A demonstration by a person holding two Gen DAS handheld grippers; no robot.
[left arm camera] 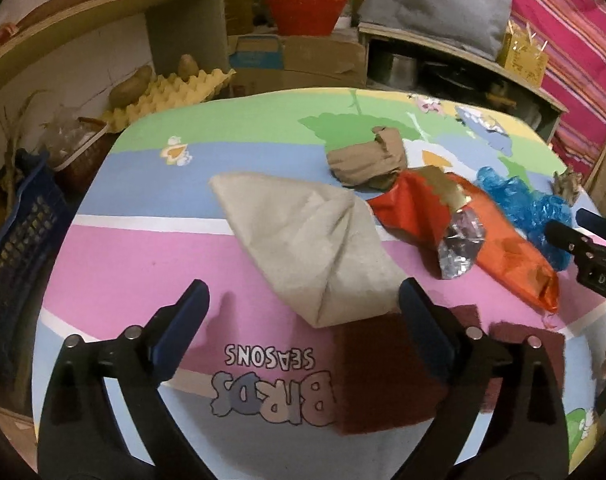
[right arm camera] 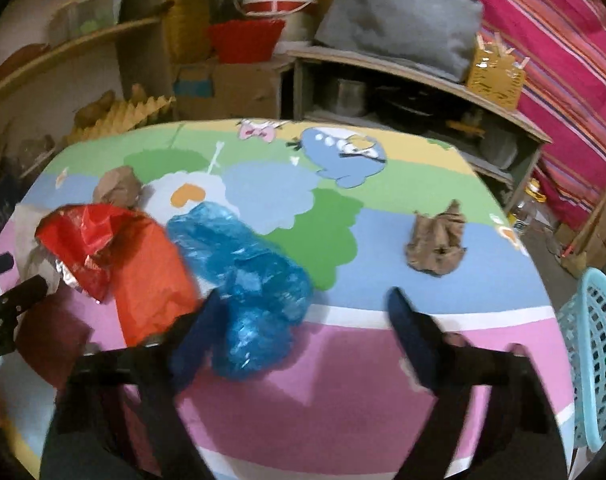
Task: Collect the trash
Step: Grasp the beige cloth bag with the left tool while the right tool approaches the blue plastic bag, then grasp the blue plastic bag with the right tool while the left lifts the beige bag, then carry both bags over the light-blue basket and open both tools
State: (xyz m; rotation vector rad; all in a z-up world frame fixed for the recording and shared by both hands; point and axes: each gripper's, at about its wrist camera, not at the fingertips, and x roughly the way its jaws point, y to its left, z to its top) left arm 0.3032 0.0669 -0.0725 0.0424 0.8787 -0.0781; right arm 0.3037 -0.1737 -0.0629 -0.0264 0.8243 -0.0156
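Note:
Trash lies on a colourful cartoon-print table [left arm camera: 151, 272]. In the left wrist view a folded beige paper [left arm camera: 315, 240] points its lower corner between the fingers of my open left gripper [left arm camera: 305, 312]. A dark red square pad [left arm camera: 375, 376] lies under the right finger. A red-orange foil wrapper [left arm camera: 463, 232] and a crumpled brown paper [left arm camera: 371, 160] sit beyond. In the right wrist view my right gripper [right arm camera: 303, 320] stands open over a crumpled blue plastic bag [right arm camera: 243, 280], which lies against its left finger only. Another brown paper wad [right arm camera: 437, 246] lies to the right.
A light blue basket [right arm camera: 595, 360] stands off the table's right edge. A dark blue crate [left arm camera: 19, 232] is at the left. Shelves, a yellow egg tray [left arm camera: 171, 92], cardboard boxes and a red basket [left arm camera: 307, 14] crowd the back. Striped pink cloth [right arm camera: 563, 60] hangs right.

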